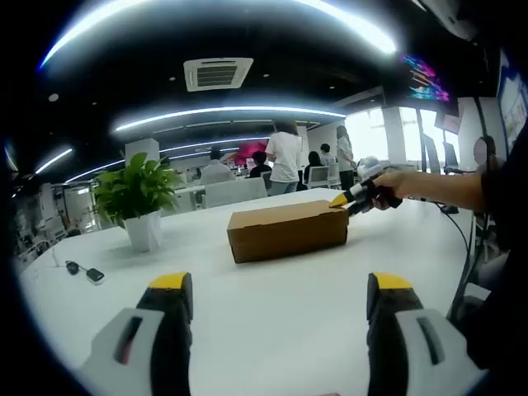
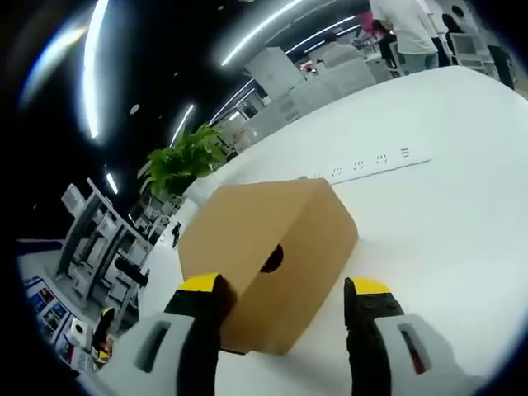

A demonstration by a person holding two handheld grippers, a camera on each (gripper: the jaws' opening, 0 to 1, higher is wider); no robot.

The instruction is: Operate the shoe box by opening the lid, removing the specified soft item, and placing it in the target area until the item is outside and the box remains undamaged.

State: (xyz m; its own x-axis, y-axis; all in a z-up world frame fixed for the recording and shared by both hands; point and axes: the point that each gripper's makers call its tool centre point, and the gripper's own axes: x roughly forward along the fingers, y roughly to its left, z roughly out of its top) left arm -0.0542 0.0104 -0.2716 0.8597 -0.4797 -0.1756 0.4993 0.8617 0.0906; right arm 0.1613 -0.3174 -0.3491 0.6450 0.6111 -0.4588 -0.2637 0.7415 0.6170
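Brown cardboard makes up the shoe box [image 1: 288,230], which lies closed on the white worktop [image 1: 272,313], roughly in the middle of it, with its lid on. In the left gripper view the left tongs [image 1: 280,297] hover over the near part of the worktop with their yellow-tipped jaws wide apart and nothing between them; the box lies beyond them, well apart. At the right end of the box, the right tongs [image 1: 340,200] come in from the right, held in a person's hand [image 1: 394,185], and the yellow tip sits at the box's upper right corner. In the right gripper view the right tongs [image 2: 285,290] stand apart on either side of the box's end face [image 2: 280,272], which has a dark round finger hole [image 2: 271,260]; whether the jaws touch the cardboard I cannot tell. To the left of the box a green plant in a white pot [image 1: 142,227] stands on the worktop, and a small dark key fob [image 1: 86,273] lies further left near the edge. A white power strip [image 2: 371,163] runs along the worktop beyond the box. People [image 1: 285,157] stand and sit in the far background of the office.
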